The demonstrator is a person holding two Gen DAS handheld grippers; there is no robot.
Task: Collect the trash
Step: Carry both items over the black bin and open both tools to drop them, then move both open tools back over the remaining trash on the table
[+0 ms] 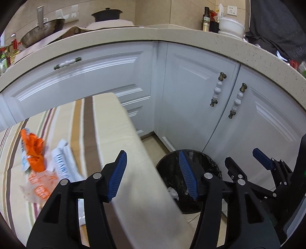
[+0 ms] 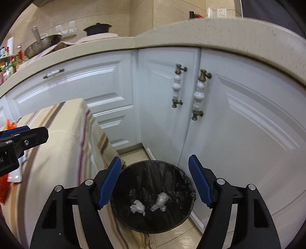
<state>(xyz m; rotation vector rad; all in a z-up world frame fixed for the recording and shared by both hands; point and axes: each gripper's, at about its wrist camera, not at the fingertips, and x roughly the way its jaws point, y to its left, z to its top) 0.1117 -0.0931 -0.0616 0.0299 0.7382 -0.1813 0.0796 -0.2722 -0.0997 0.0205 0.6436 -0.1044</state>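
A black lined bin [image 2: 151, 178] stands on the floor between the table and the cabinets, with two crumpled white wads [image 2: 137, 206] [image 2: 160, 201] inside. My right gripper [image 2: 155, 159] hangs open over the bin, nothing between its blue pads. My left gripper [image 1: 152, 159] is open and empty above the table's right edge, the bin [image 1: 168, 172] just beyond it. On the striped tablecloth [image 1: 107, 124] to its left lie an orange wrapper [image 1: 34, 153], a white printed wrapper [image 1: 62, 164] and a clear bag with orange print [image 1: 40, 187]. The right gripper [image 1: 242, 155] also shows in the left wrist view.
White cabinet doors [image 2: 239, 134] with knobbed handles [image 2: 198, 95] close in behind and right of the bin. The beige counter [image 1: 172, 32] above carries a wok [image 1: 42, 32], a dark pot [image 1: 107, 14] and bottles [image 1: 206, 19]. Beige floor tiles [image 2: 172, 241] surround the bin.
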